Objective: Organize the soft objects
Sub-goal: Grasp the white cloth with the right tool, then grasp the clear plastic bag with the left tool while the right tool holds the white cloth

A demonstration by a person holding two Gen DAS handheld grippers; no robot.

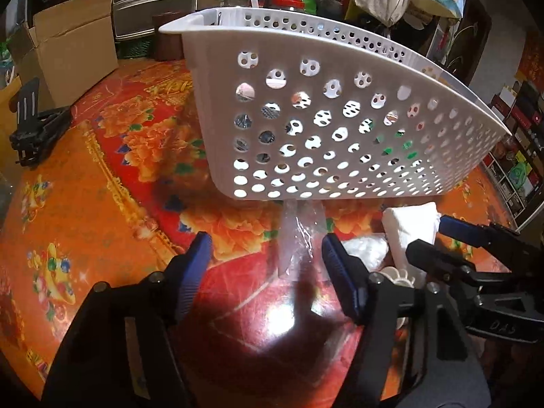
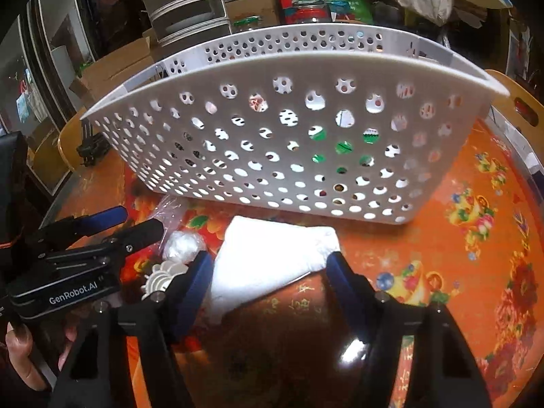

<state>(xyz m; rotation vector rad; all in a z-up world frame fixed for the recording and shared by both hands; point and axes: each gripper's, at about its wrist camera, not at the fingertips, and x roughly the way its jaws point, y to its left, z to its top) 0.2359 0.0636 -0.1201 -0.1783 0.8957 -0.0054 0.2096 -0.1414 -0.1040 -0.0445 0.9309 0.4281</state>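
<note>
Basket [image 2: 289,142], perforated white, holds green and white items; left gripper [image 1: 265,265] and right gripper [image 2: 268,278] spread.

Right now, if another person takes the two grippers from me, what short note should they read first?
Left gripper: open, holds nothing, low over the table, pointing at a clear plastic bag lying in front of the basket.
Right gripper: open, its fingers on either side of the near end of the folded white cloth; not closed on it yet.
Things: the cloth lies on the table before the white basket. A white crumpled item lies to its left, next to the plastic bag.
Done: some things are visible through the basket holes, but they cannot be identified.
Left: grasp the cloth, put it into the basket, then probably the other soft items.
</note>
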